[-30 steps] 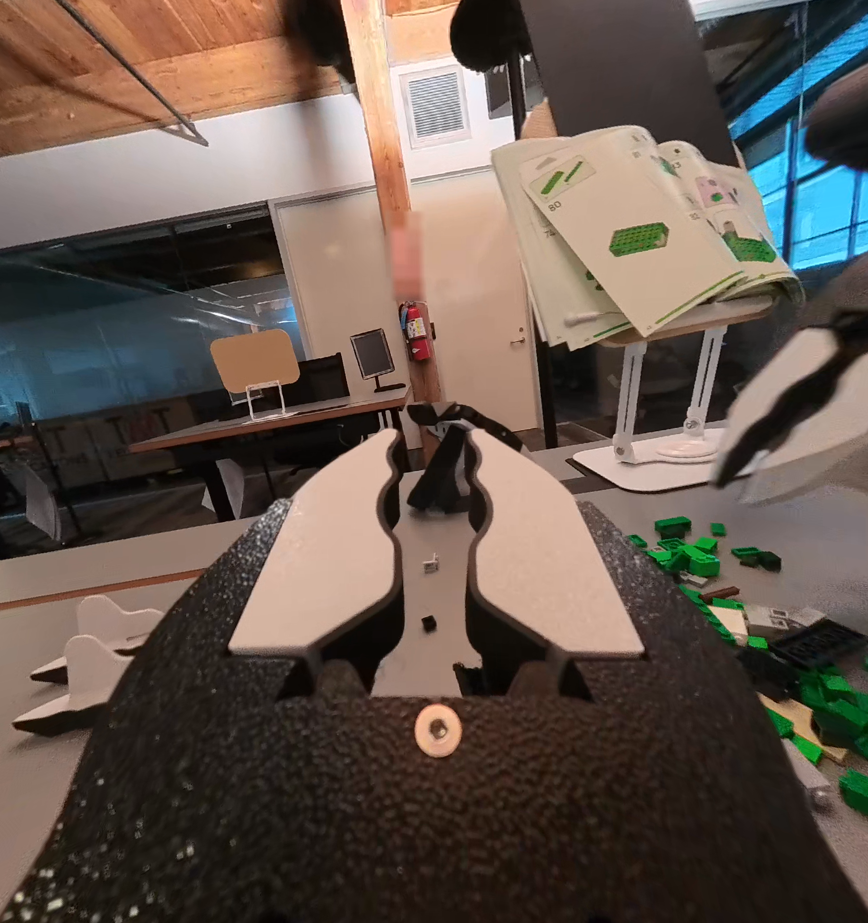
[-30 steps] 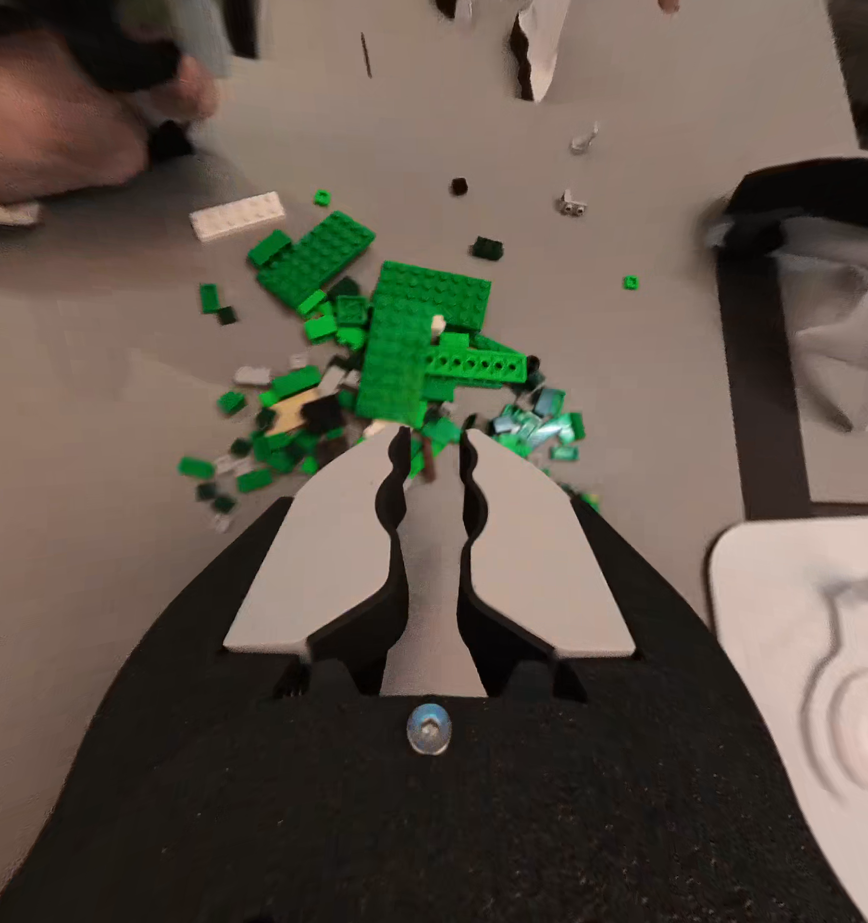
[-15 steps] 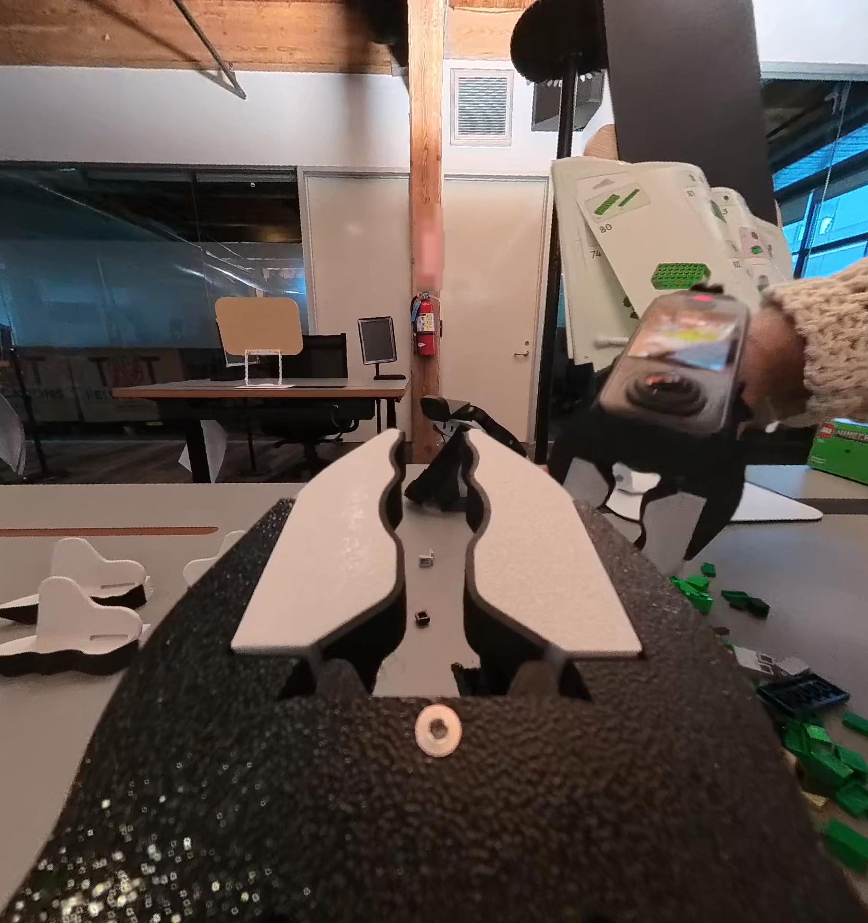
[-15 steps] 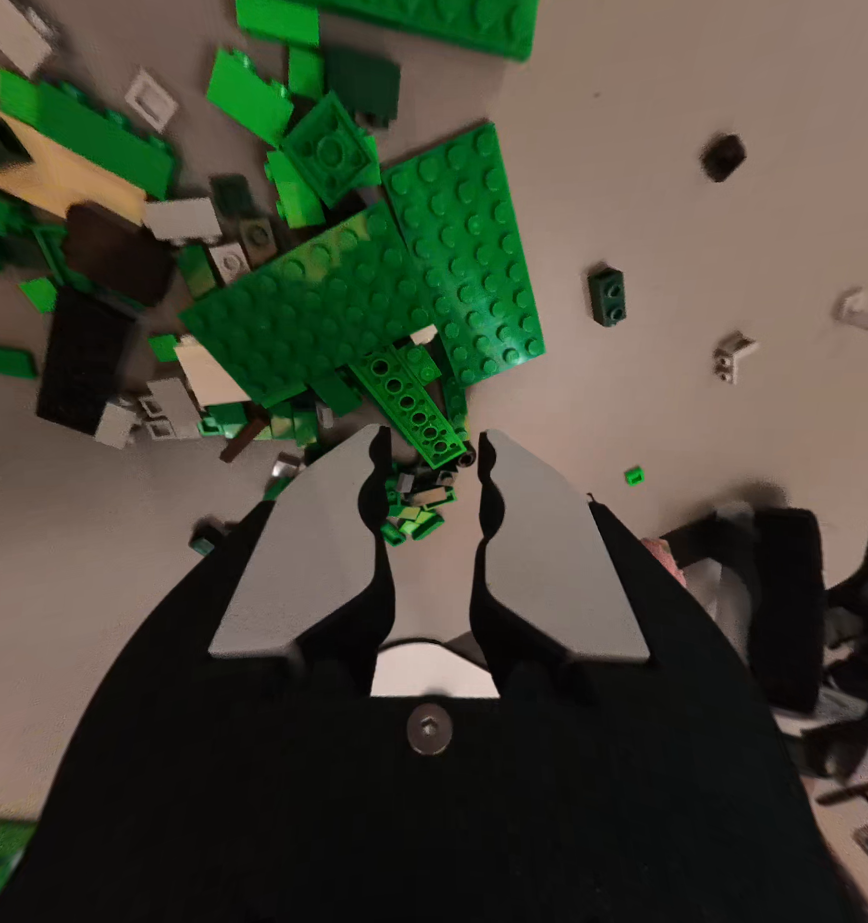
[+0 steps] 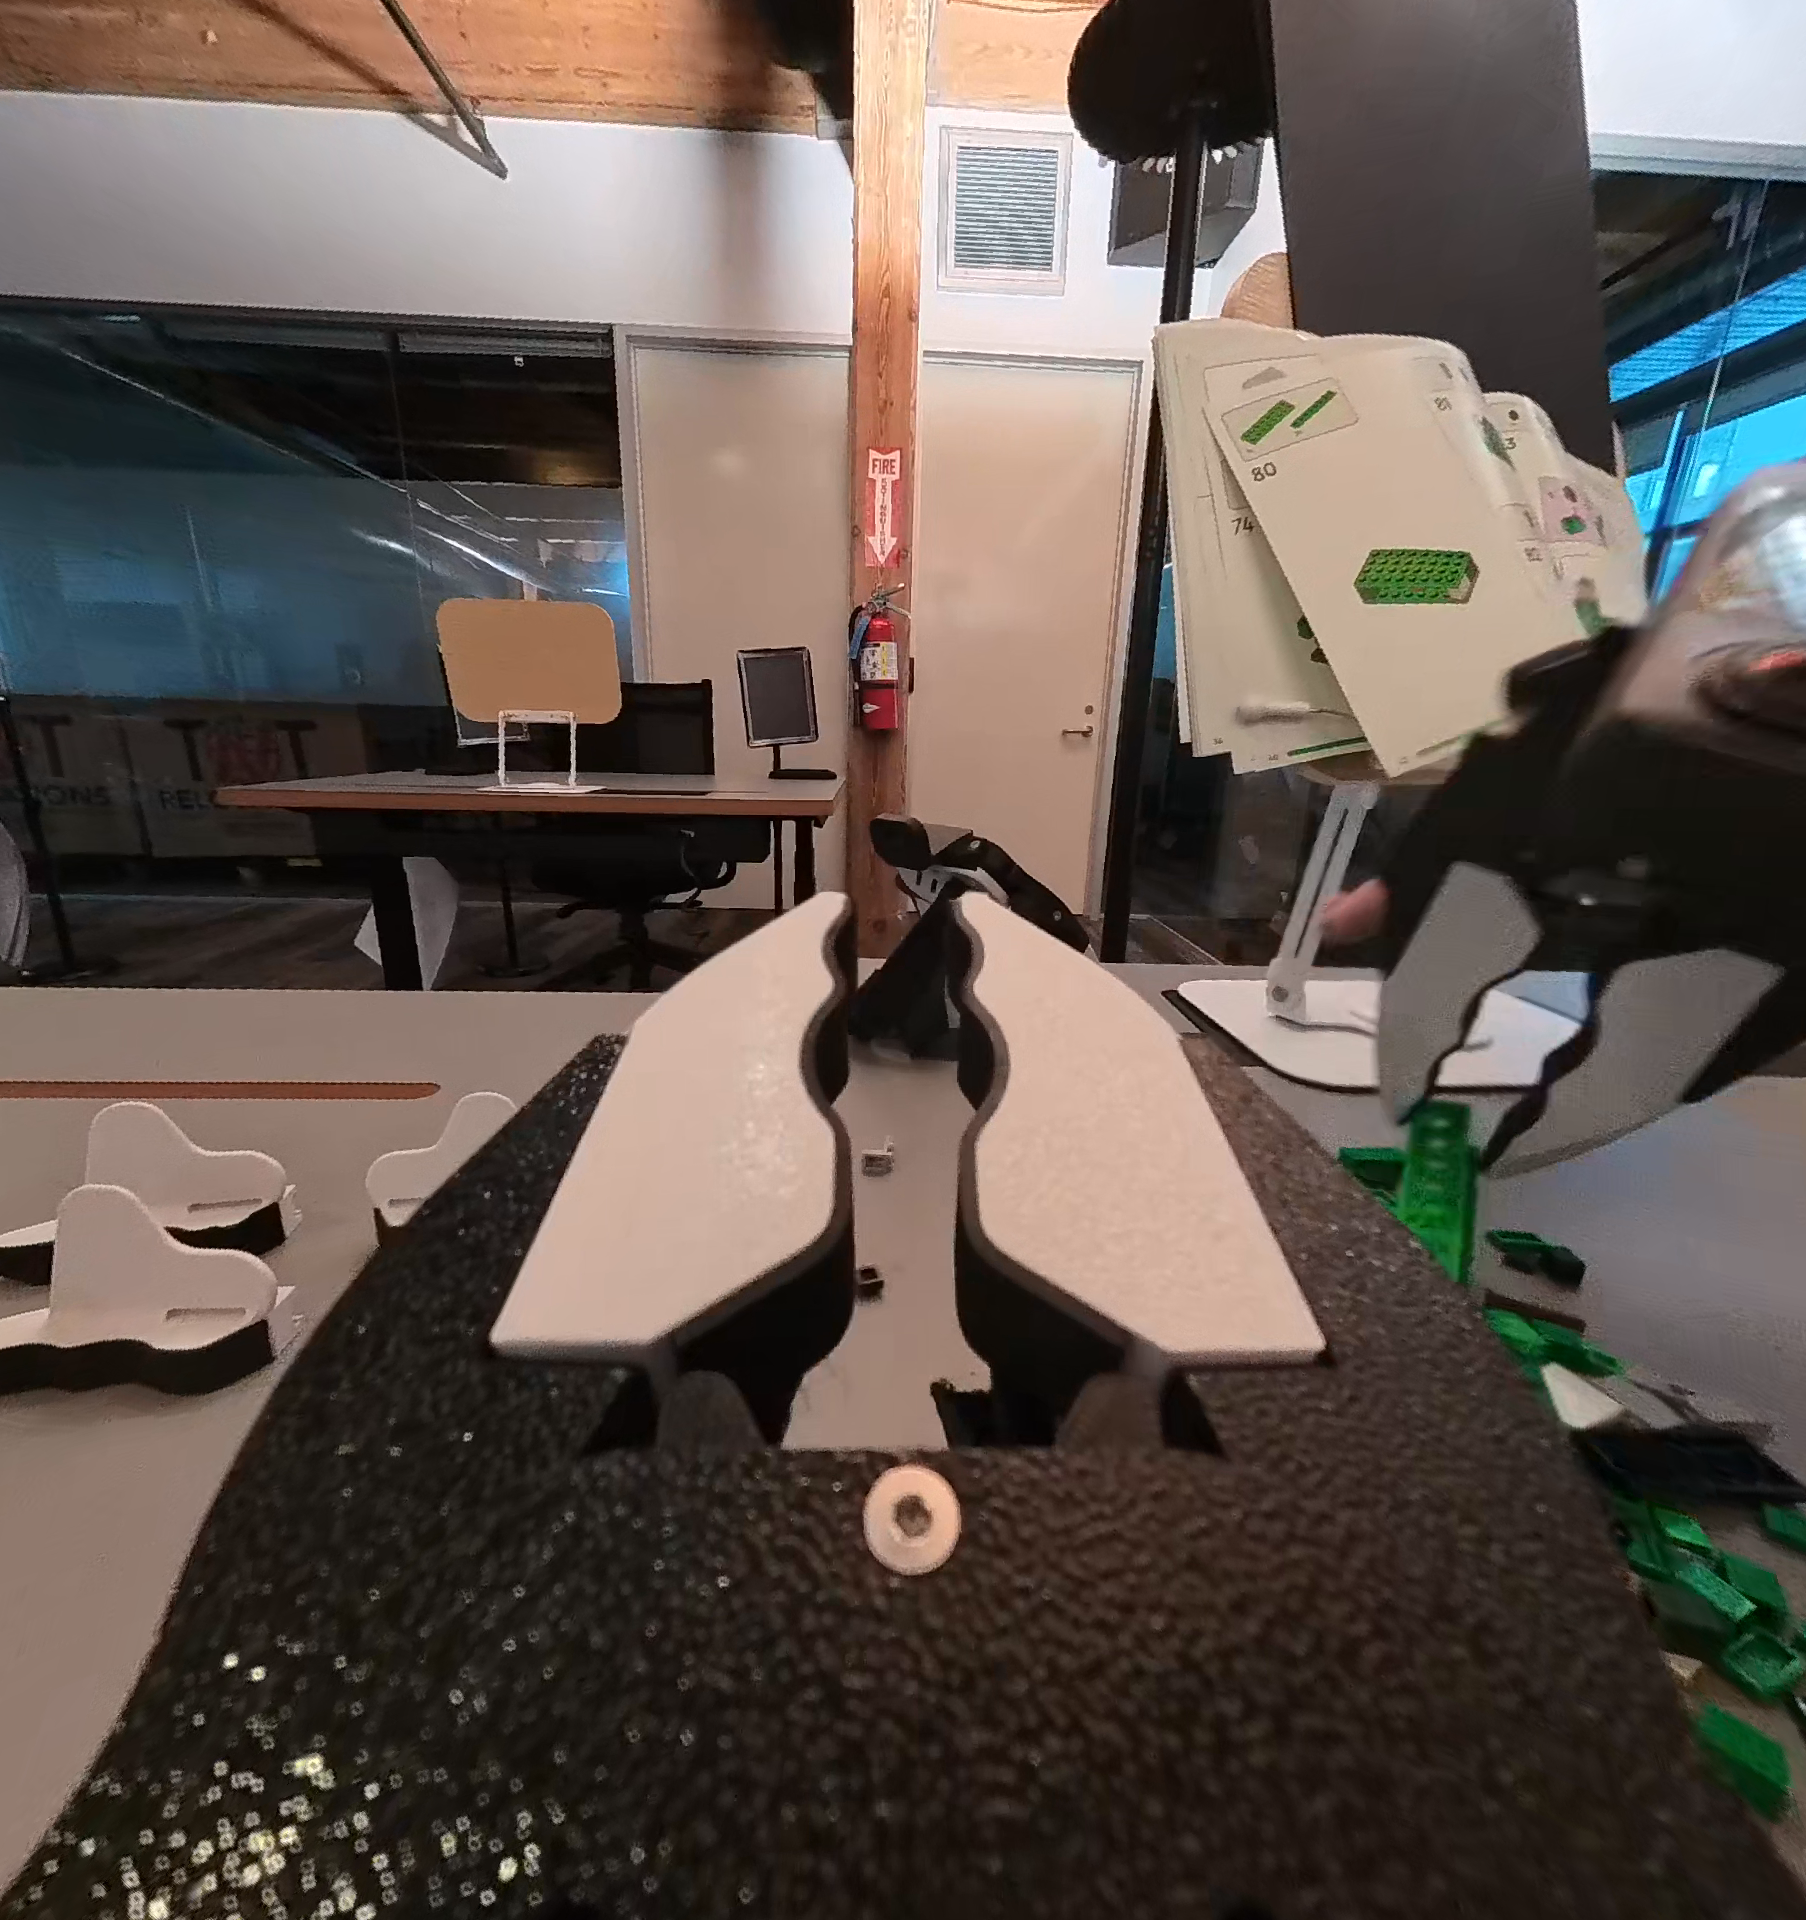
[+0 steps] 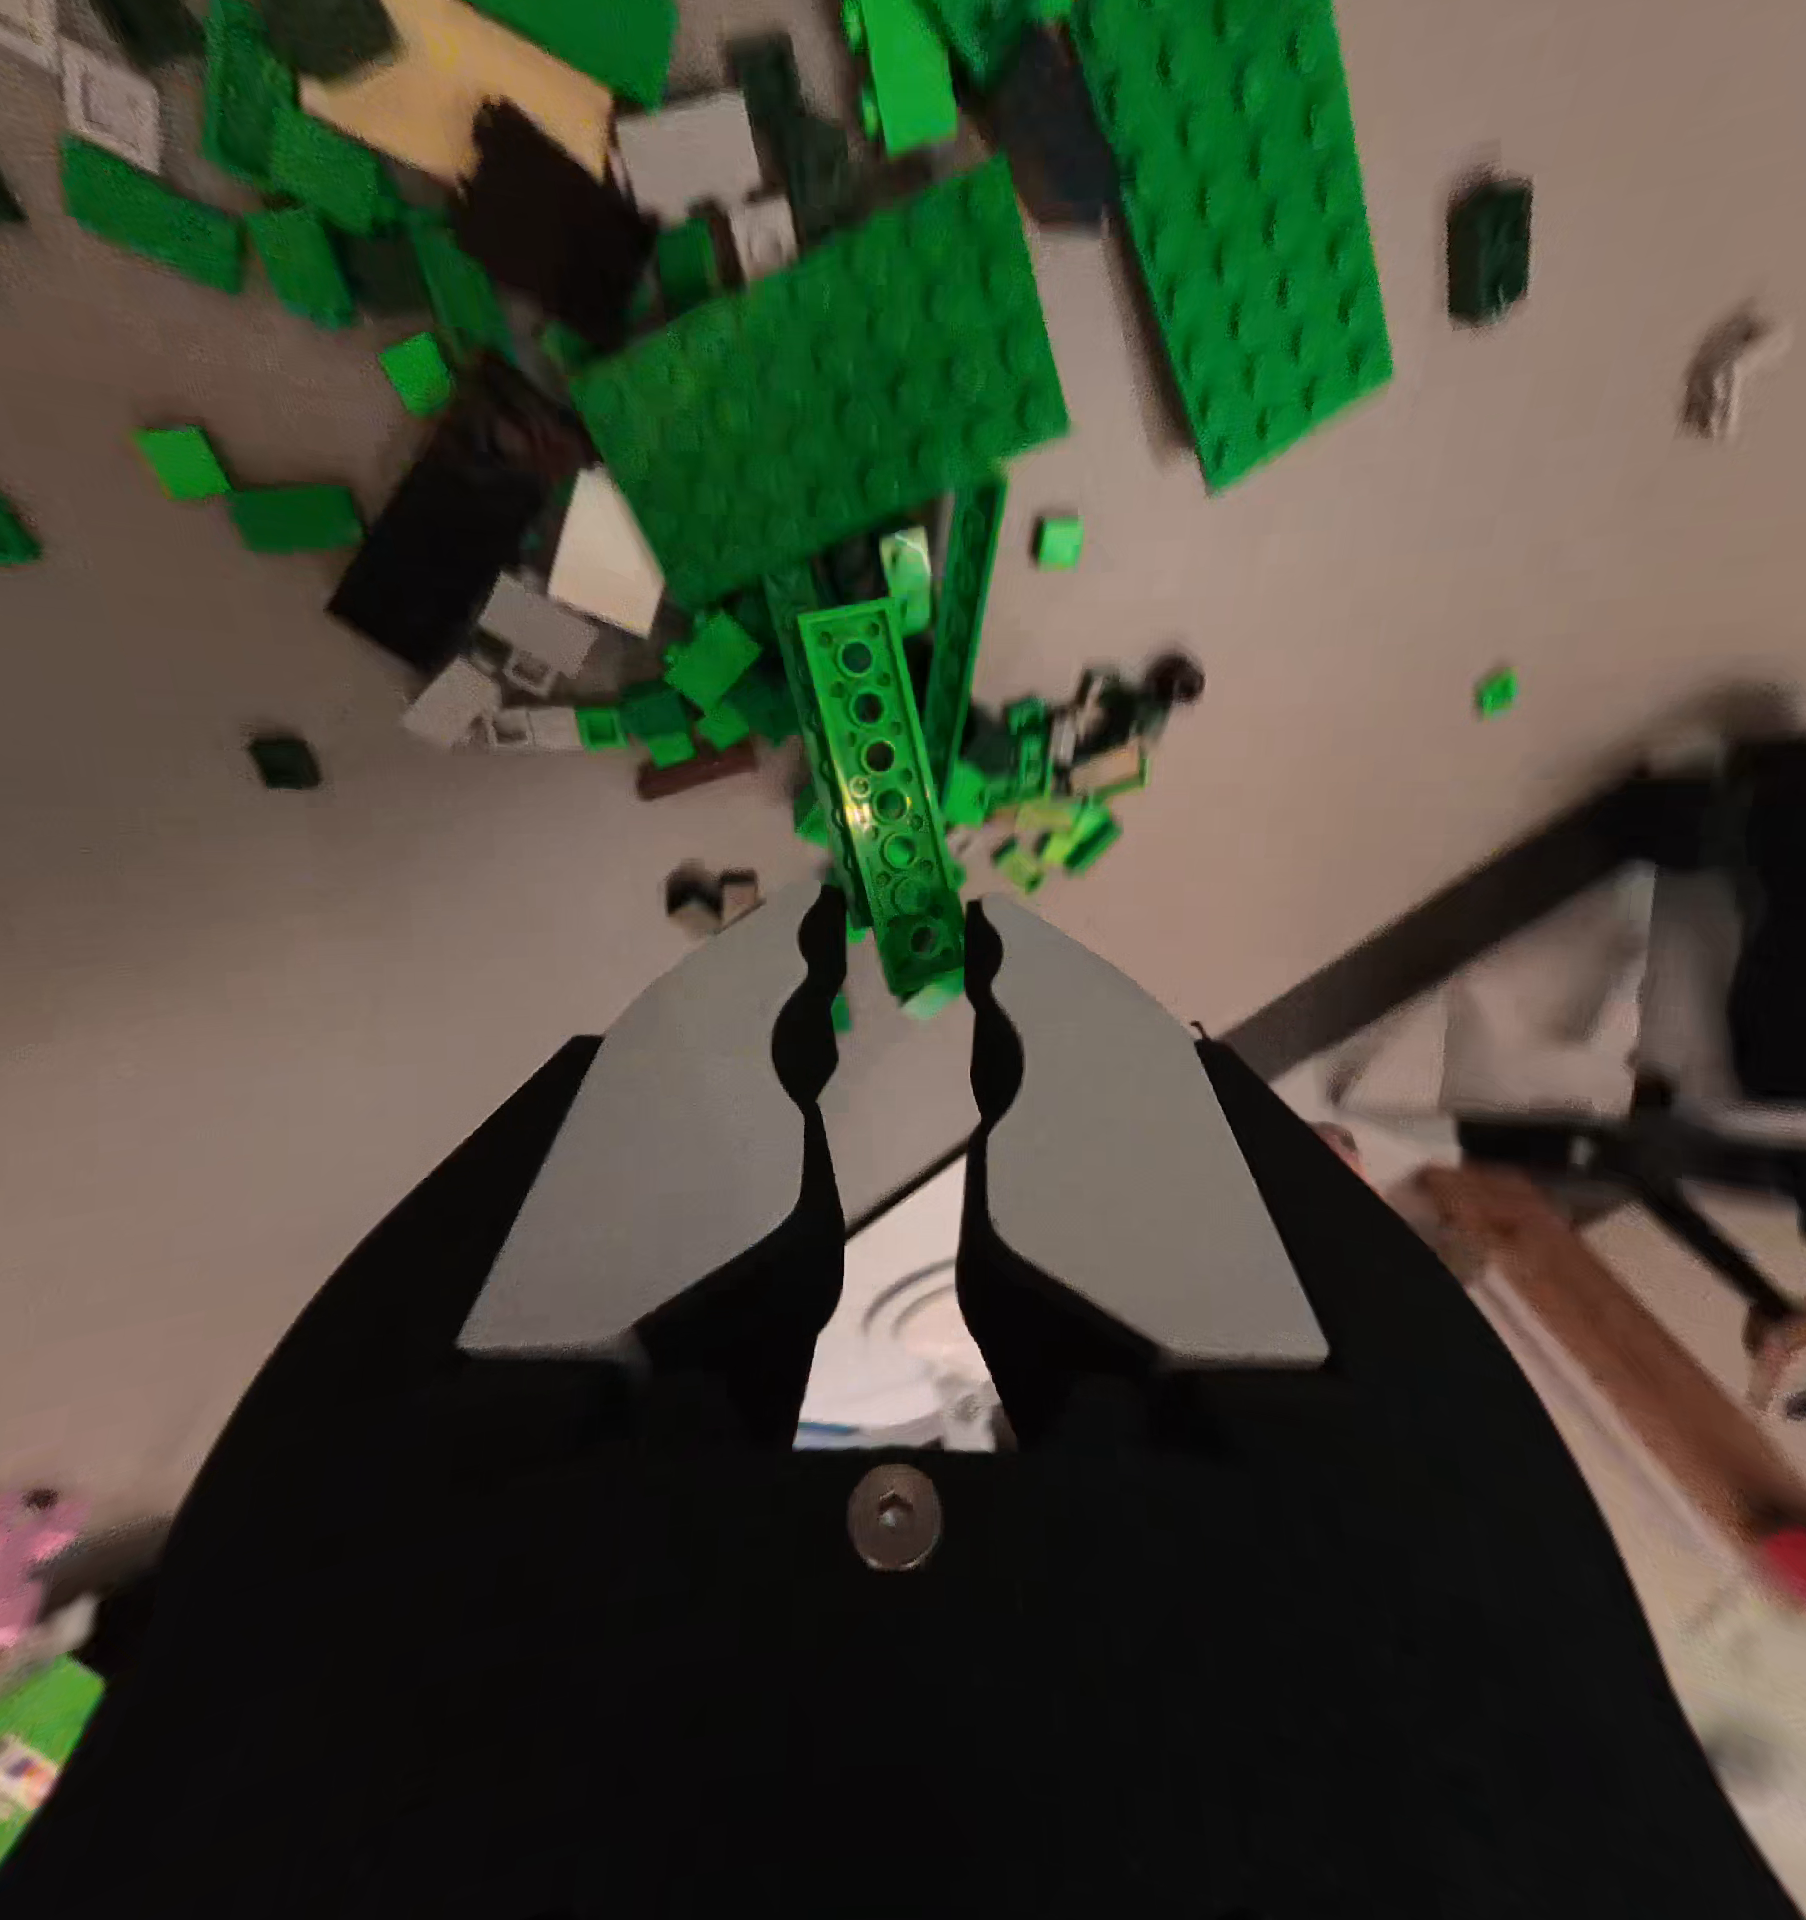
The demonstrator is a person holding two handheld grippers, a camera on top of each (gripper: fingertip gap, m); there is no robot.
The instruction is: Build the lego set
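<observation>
A: Any writing or labels?
B: Yes, but only kind and place. Red and white sign on the wooden post, w/ a red extinguisher below it. Instruction booklet on a white stand, far right, open to pages w/ green brick drawings and printed numbers.

A: What does one view give that the other doesn't?
B: Left wrist view gives the room: desks, glass walls, white foam cutouts on the grey table. Right wrist view looks down on the lego pile: green plates, black, tan and white bits, motion-blurred.

A: Grippers?
B: Left gripper is level and low over the table, narrow gap, nothing in it. Right gripper is tipped down over the pile. The long green holed brick has its near end between the tips. Gap slightly wider than the brick; a firm grip can't be confirmed.

A: Both views show that brick?
B: Yes. In the left view the right gripper shows far right w/ the green brick under its tips, tilted up off the pile.
</observation>
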